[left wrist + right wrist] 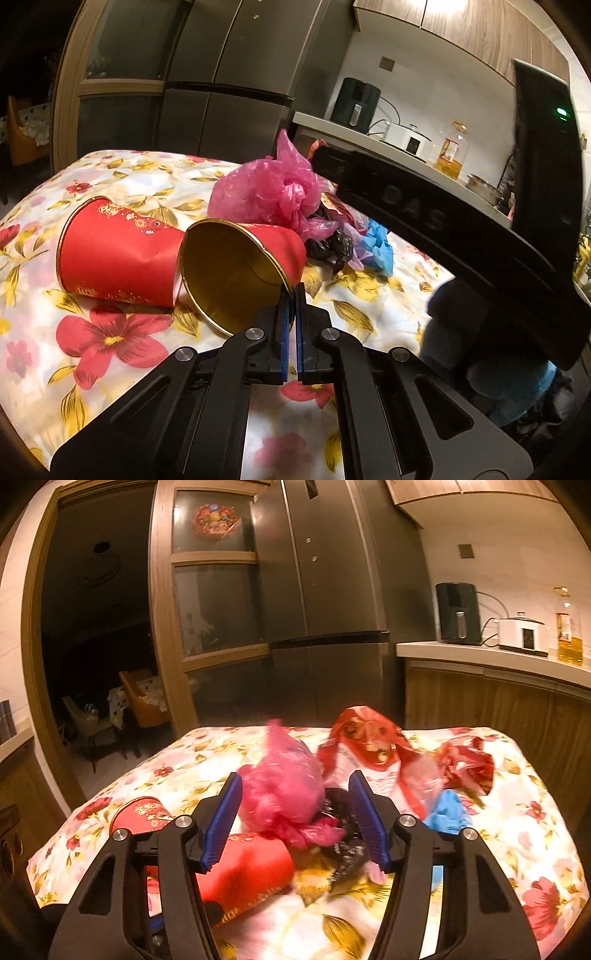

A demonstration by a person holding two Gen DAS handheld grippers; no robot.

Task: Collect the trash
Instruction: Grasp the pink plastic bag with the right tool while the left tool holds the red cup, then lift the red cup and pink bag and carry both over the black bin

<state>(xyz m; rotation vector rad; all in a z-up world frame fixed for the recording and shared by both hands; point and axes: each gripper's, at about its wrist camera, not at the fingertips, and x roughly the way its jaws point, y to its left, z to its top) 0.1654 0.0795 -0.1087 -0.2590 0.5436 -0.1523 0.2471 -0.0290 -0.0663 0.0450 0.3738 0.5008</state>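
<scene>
The left gripper [293, 291] pinches the gold rim of a tipped red cup [240, 269] on the flowered tablecloth [122, 369]. The right gripper [295, 797] hangs spread wide around a pink bag [280, 786]. A second cup [118, 254] lies alongside, with red wrappers [369, 742] farther back.

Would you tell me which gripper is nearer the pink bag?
Right. The right gripper is open around the pink bag; the left gripper is shut on a cup's rim.
</scene>
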